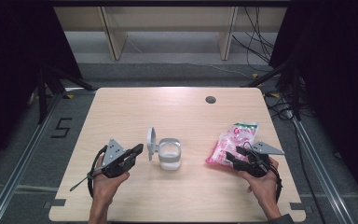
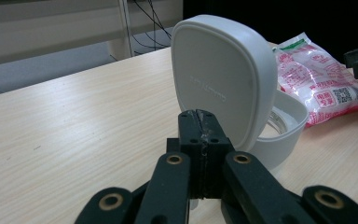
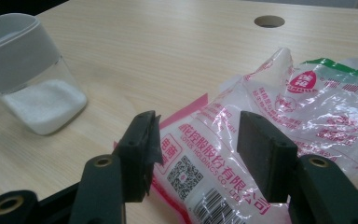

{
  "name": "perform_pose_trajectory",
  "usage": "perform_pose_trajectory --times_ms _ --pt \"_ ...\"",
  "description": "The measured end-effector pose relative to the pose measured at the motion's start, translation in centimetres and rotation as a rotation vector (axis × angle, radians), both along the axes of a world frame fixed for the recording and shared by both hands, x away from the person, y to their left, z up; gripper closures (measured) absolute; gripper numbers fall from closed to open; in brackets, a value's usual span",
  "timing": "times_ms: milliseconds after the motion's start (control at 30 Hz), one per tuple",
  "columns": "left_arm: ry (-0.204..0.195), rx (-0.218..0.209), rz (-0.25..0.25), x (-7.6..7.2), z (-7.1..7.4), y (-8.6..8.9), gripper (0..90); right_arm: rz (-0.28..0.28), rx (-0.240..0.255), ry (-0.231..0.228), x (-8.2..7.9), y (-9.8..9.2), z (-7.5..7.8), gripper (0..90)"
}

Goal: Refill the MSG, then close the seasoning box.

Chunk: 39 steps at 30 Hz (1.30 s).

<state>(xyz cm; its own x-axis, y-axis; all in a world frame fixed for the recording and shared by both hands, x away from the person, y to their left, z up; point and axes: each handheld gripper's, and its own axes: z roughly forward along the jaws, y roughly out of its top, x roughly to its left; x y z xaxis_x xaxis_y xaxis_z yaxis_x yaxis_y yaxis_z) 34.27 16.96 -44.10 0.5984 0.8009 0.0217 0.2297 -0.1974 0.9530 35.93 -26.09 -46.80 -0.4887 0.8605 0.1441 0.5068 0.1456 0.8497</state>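
Right gripper view: claw (image 3: 196, 154) gapes astride bag (image 3: 279, 121).

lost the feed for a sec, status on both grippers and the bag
Left gripper shut beside the open jar. Right gripper open over the pink bag, not gripping. Nothing in the way.

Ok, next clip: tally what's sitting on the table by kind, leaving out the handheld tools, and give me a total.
Clear glass jar with a white collar, open flip lid and white powder inside: 1
Pink-and-white printed plastic bag: 1
Total: 2 things on the light wooden table
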Motion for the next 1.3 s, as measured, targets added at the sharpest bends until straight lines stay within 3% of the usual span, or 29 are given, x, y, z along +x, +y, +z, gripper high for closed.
perform_pose_trajectory --times_ms 33,67,100,233,267,367,433,533,667,700,767,800,867,967,1100,1300 --pt "-0.009 0.018 -0.006 0.1 0.1 0.1 89.4 0.001 -0.002 0.009 -0.1 -0.1 0.1 48.0" --pt "-0.009 0.009 -0.002 0.1 0.2 0.0 89.4 0.006 0.001 -0.007 0.1 -0.1 0.0 47.9" --pt "-0.013 -0.005 -0.005 0.2 0.2 -0.1 89.4 0.003 -0.001 0.009 -0.1 -0.1 0.1 48.0" --pt "-0.008 0.007 0.003 0.1 0.4 -0.2 89.3 0.010 -0.015 0.000 0.0 0.1 0.1 47.9" --pt "-0.014 0.014 -0.002 0.1 0.5 -0.2 89.4 0.027 -0.024 -0.024 0.1 -0.1 0.0 48.0" --pt "-0.009 0.008 0.004 0.0 0.6 -0.3 89.3 0.026 -0.037 -0.008 0.1 0.1 0.0 48.0" --pt "-0.023 0.012 -0.008 0.1 0.7 -0.2 89.4 0.017 -0.009 0.013 -0.1 0.3 0.0 48.0" --pt "-0.014 0.021 -0.004 0.1 0.9 -0.3 89.4 0.025 -0.029 -0.024 0.2 0.3 -0.1 48.0" --pt "-0.011 0.017 -0.003 -0.1 1.1 -0.7 89.4 0.034 0.004 -0.001 -0.1 0.4 0.0 47.9" --pt "-0.017 0.027 -0.009 0.0 1.1 -0.7 89.4 0.055 -0.007 -0.016 0.0 0.3 0.0 47.8" --pt "-0.026 0.024 -0.016 0.1 1.1 -0.7 89.4 0.029 -0.001 0.009 -0.2 0.7 0.0 47.6" --pt "-0.035 0.016 -0.022 0.2 1.0 -0.8 89.4 0.038 -0.004 -0.003 -0.2 0.6 0.0 47.6" --pt "-0.021 0.017 -0.013 0.0 0.9 -0.9 89.4 0.052 -0.028 -0.018 -0.2 0.5 0.1 47.3" --pt "-0.026 0.017 -0.019 0.1 0.8 -1.0 89.4 0.057 -0.019 -0.023 -0.2 0.7 0.0 46.9" --pt "-0.029 -0.002 -0.020 0.1 0.7 -1.1 89.4 0.068 -0.024 -0.010 -0.5 0.7 0.1 46.3" --pt "-0.026 0.006 -0.015 -0.1 1.0 -1.3 89.4 0.052 -0.009 0.010 -0.9 1.0 0.1 46.3"
